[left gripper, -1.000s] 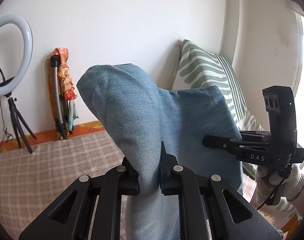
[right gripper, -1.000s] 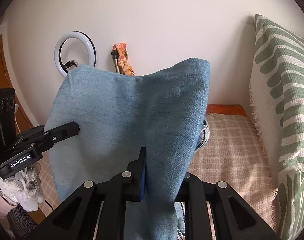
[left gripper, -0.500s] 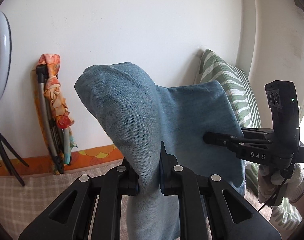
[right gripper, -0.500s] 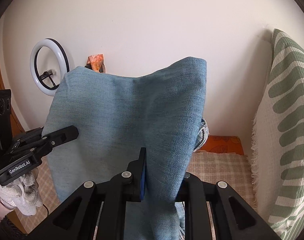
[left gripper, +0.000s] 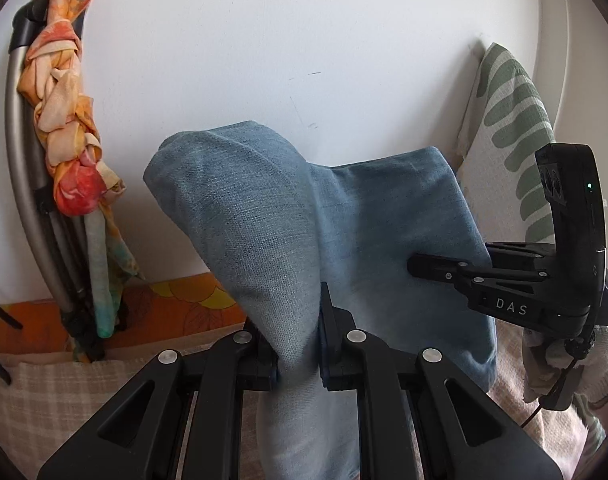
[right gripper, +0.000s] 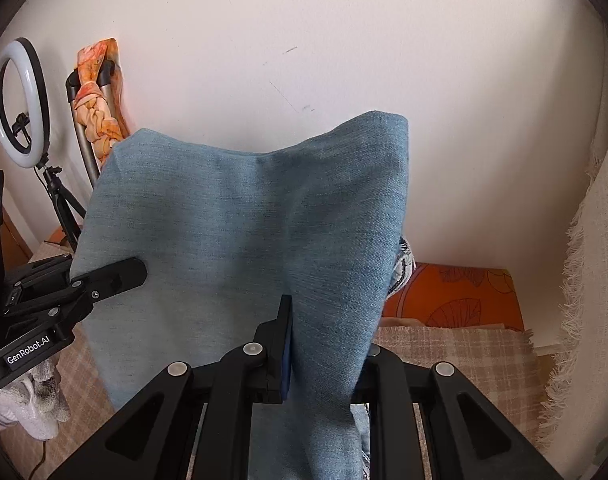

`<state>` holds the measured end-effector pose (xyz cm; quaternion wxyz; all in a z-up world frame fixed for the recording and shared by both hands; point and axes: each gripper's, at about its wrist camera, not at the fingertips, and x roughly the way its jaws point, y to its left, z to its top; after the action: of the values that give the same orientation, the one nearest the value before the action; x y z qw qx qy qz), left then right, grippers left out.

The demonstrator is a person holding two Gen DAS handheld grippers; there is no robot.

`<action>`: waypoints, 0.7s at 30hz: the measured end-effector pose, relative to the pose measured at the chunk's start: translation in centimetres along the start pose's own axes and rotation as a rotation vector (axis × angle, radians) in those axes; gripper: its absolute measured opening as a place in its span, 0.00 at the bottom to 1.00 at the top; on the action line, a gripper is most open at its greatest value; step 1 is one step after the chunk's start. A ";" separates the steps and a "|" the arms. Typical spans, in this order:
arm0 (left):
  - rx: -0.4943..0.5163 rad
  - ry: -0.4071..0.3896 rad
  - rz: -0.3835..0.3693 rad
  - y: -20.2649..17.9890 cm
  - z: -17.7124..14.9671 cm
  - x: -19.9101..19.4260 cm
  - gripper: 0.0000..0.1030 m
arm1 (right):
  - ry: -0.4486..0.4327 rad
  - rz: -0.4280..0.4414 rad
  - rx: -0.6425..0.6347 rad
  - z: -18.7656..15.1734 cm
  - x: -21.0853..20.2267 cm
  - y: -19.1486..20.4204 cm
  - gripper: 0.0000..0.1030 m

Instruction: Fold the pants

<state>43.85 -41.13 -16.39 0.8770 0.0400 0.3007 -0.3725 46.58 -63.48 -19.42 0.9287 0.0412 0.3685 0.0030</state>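
The blue denim pants (left gripper: 264, 220) hang in the air in front of the white wall, held up by both grippers. My left gripper (left gripper: 298, 340) is shut on one upper edge of the cloth. My right gripper (right gripper: 324, 344) is shut on the other edge of the pants (right gripper: 244, 220). The cloth stretches between them as a broad sheet and drapes down past the fingers. Each gripper shows in the other's view: the right one (left gripper: 420, 266) at the cloth's right edge, the left one (right gripper: 132, 270) at its left edge.
A beige checked bed cover (right gripper: 456, 356) lies below, over an orange patterned sheet (right gripper: 452, 296). A green striped pillow (left gripper: 508, 148) leans at the right. A folded frame wrapped in an orange scarf (left gripper: 64, 128) and a ring light (right gripper: 22, 100) stand at the left wall.
Both grippers have moved toward the wall with the pants still held; the wall, scarf and pillow look closer and the ring light has left the left wrist view.
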 end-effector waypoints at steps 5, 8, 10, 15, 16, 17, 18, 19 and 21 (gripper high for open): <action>-0.001 0.032 0.024 1.0 0.1 2.0 0.13 | 0.022 -0.038 0.002 0.1 2.4 -0.5 0.17; 0.012 0.059 0.062 1.2 0.3 2.9 0.19 | 0.027 -0.096 0.010 0.3 2.7 -0.6 0.34; 0.003 0.071 0.088 1.5 0.5 3.1 0.20 | 0.022 -0.135 0.018 0.4 2.6 -1.1 0.35; -0.016 0.052 0.136 1.9 0.6 2.1 0.37 | -0.025 -0.138 0.031 0.3 1.2 -1.1 0.57; -0.014 0.050 0.135 1.9 0.6 1.8 0.37 | -0.027 -0.137 0.030 0.3 0.9 -1.0 0.57; -0.015 0.049 0.132 1.8 0.7 1.5 0.37 | -0.029 -0.138 0.032 0.3 0.7 -0.9 0.57; -0.018 0.046 0.129 1.7 0.8 1.2 0.37 | -0.033 -0.138 0.034 0.1 0.1 -1.2 0.57; -0.018 0.043 0.127 1.5 0.9 0.8 0.37 | -0.036 -0.139 0.036 0.0 -0.2 -1.2 0.57; -0.018 0.034 0.125 1.9 1.0 0.2 0.37 | -0.046 -0.138 0.043 -0.1 -1.1 -0.9 0.57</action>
<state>45.75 -40.16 -15.93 0.8938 0.0572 0.3158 -0.3134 45.68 -64.36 -18.80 0.9339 0.0356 0.3489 -0.0696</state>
